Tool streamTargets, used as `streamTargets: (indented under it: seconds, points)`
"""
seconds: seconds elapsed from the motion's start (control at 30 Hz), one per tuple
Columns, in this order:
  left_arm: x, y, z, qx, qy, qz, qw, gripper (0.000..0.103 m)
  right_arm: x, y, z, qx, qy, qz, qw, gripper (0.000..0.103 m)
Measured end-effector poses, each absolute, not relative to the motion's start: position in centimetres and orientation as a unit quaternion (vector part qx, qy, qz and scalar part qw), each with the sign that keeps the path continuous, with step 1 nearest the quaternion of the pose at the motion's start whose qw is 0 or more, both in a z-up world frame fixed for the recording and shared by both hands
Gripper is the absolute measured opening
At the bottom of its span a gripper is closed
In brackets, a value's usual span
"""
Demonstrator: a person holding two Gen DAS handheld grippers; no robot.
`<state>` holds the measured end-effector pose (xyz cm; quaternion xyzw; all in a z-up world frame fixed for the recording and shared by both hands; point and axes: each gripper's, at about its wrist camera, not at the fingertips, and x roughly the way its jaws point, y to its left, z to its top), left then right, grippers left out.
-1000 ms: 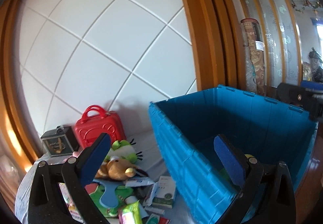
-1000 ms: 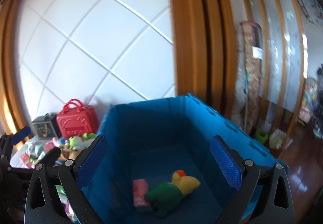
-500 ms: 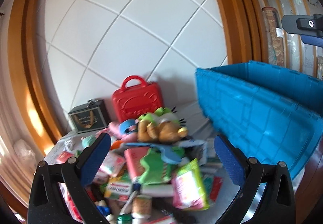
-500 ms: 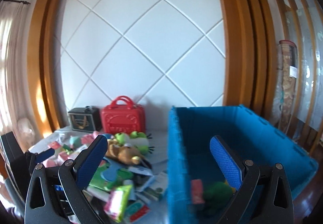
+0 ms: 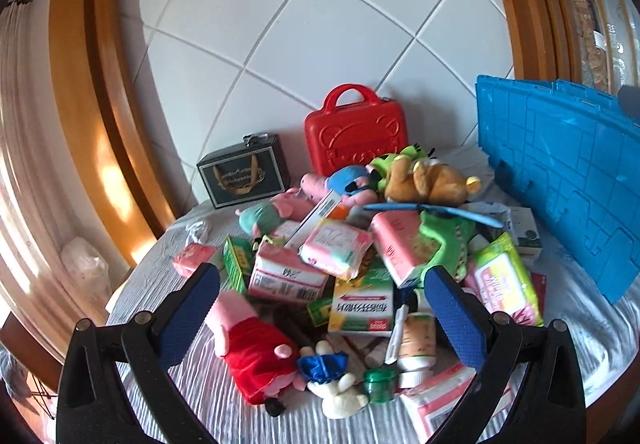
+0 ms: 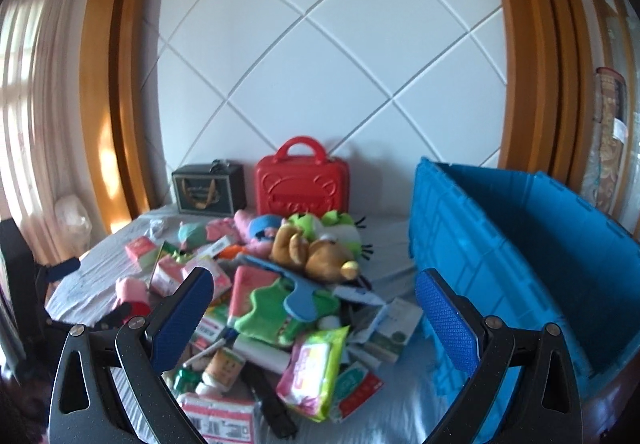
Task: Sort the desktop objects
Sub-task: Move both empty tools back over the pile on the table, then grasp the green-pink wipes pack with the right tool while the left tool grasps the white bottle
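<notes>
A heap of soft toys point(image 5: 424, 180), packets and boxes point(image 5: 362, 308) lies on a grey cloth point(image 5: 192, 404), left of the blue crate point(image 6: 520, 244). A red case point(image 5: 356, 134) and a dark box point(image 5: 244, 176) stand at the far side against the wall. The left gripper point(image 5: 328, 314) hangs over the near edge of the heap, jaws wide and holding nothing. The right gripper point(image 6: 316, 318) likewise gapes wide, empty, above the packets beside the crate.
</notes>
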<state>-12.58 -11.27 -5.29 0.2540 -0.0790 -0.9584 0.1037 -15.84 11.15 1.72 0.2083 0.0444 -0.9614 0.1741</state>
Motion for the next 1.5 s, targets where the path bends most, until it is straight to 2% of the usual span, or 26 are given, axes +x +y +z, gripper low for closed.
streamTargets:
  seconds: [0.4, 0.63, 0.97, 1.27, 1.5]
  points:
    - [-11.3, -10.0, -10.0, 0.289, -0.101, -0.948, 0.092, 0.103, -20.7, 7.2, -1.6, 0.249, 0.078, -0.931, 0.256, 0.103]
    - [-12.8, -8.2, -14.2, 0.335, -0.076, -0.938, 0.044, 0.103, -22.8, 6.0, -3.3, 0.254, 0.088, -0.919, 0.289, 0.103]
    - [-18.9, -4.3, -19.2, 0.399, -0.079, -0.907, -0.109, 0.103, -25.1, 7.7, -7.7, 0.304, 0.112, -0.911, 0.255, 0.103]
    - [-24.0, -5.7, -22.7, 0.465, -0.060, -0.876, -0.115, 0.103, -27.2, 11.2, -9.1, 0.328, 0.082, -0.920, 0.198, 0.103]
    - [-23.9, -5.9, -23.8, 0.461, -0.076, -0.874, -0.134, 0.103, -29.5, 10.7, -15.5, 0.417, 0.083, -0.881, 0.209, 0.103]
